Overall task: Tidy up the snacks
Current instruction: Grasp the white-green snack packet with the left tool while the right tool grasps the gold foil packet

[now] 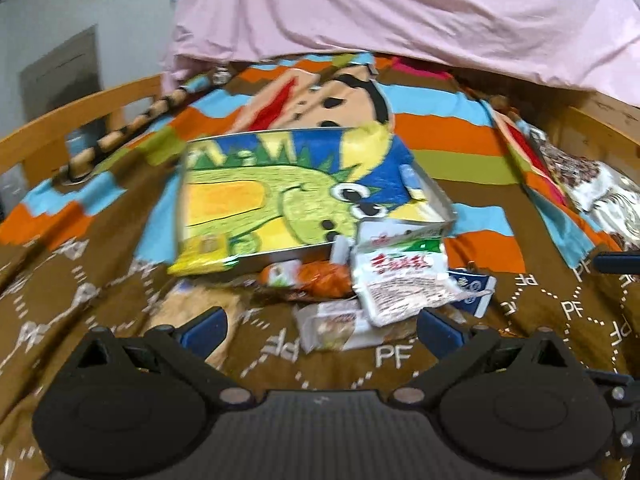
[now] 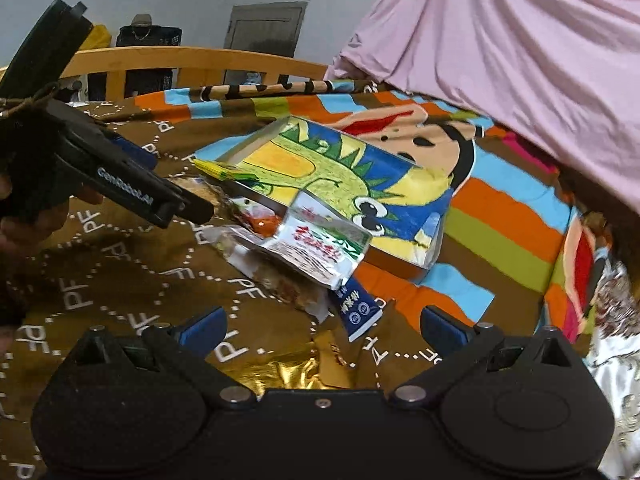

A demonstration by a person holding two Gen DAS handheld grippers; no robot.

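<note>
A shallow metal tin (image 1: 436, 196) with a green dinosaur picture inside lies on the bedspread; it also shows in the right wrist view (image 2: 430, 252). A pile of snack packets lies at its near edge: a white and green packet (image 1: 400, 276) (image 2: 320, 248), an orange packet (image 1: 324, 280), a yellow packet (image 1: 200, 256) (image 2: 224, 170), a blue and white carton (image 1: 472, 288) (image 2: 360, 312) and a pale packet (image 1: 332, 324). My left gripper (image 1: 320, 328) is open and empty just before the pile. My right gripper (image 2: 322, 328) is open and empty near the blue carton.
A pink sheet (image 1: 400, 12) hangs over the far side of the bed. A wooden bed rail (image 1: 48, 132) runs along the left. Gold foil (image 2: 288, 372) lies under my right gripper. More packets (image 1: 600, 192) lie at the right edge. My left gripper's body (image 2: 120, 184) shows in the right wrist view.
</note>
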